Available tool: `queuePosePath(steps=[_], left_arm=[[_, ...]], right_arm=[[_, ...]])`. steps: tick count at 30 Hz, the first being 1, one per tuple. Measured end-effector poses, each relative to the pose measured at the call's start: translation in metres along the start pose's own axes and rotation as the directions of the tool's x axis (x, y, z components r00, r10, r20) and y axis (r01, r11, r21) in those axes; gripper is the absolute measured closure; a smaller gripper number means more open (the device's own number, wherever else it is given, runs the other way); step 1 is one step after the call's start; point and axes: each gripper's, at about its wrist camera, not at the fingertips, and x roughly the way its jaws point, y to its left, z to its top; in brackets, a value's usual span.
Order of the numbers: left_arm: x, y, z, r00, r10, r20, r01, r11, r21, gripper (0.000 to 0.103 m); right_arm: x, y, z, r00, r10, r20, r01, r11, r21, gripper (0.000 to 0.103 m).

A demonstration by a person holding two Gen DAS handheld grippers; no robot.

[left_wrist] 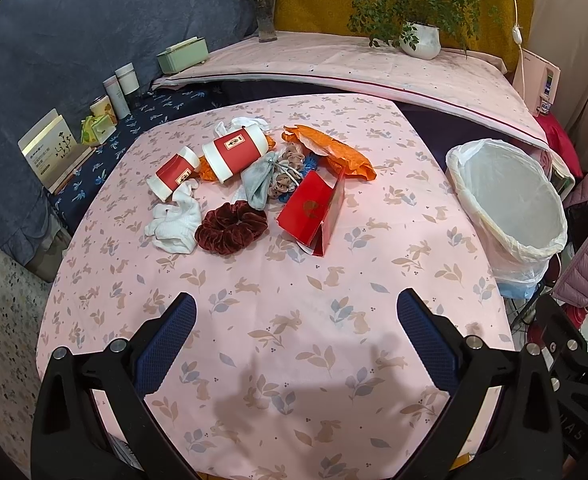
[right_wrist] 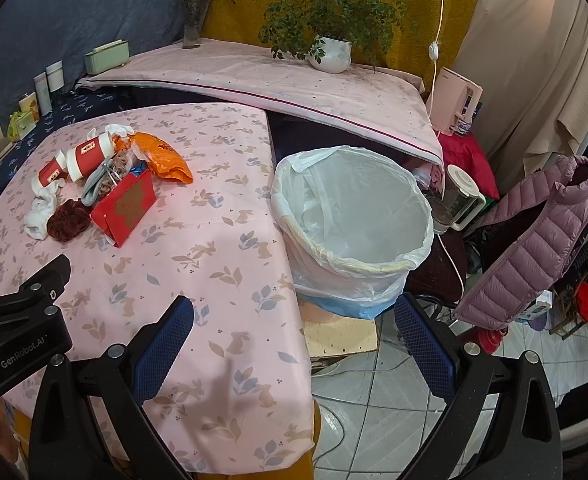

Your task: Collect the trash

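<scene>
A pile lies mid-table on the pink rabbit-print cloth: two red-and-white paper cups, an orange wrapper, a red paper box, white socks, a dark red scrunchie and a grey pouch. A bin lined with a white bag stands off the table's right edge. My left gripper is open and empty, above the near table. My right gripper is open and empty, over the table's right edge near the bin. The pile shows at its left.
A raised pink-covered shelf behind holds a potted plant, a flower vase and a green box. Containers and cards stand on the blue cloth at left. A pink jacket, kettle and tiled floor are at right.
</scene>
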Motion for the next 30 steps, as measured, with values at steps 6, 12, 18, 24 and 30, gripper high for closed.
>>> queuePosePath(steps=[6,12,18,24,30], left_arm=[[0.001,-0.0002,-0.0001,1.0,0.001,0.001,-0.001,1.0,0.0,0.007],[0.0017,-0.0004,0.0001,1.0,0.001,0.001,-0.001,1.0,0.0,0.007],[0.0032,0.0,-0.0001,1.0,0.002,0.0,-0.002,1.0,0.0,0.007],[0.0017,-0.0005,0.0001,1.0,0.001,0.002,-0.001,1.0,0.0,0.007],[0.0036,-0.0012,0.0002,1.0,-0.003,0.004,0.003,1.0,0.004,0.007]], right_arm=[[-0.0005,-0.0001,0.0003,1.0,0.001,0.0,-0.001,1.0,0.001,0.007],[-0.0005,-0.0003,0.0003,1.0,0.001,0.0,-0.001,1.0,0.001,0.007],[-0.0004,-0.0004,0.0004,1.0,0.001,0.0,-0.001,1.0,0.0,0.007],[-0.0003,-0.0004,0.0004,1.0,0.0,0.0,0.0,1.0,0.0,0.007],[-0.0003,-0.0006,0.0004,1.0,0.001,0.0,-0.001,1.0,0.0,0.007]])
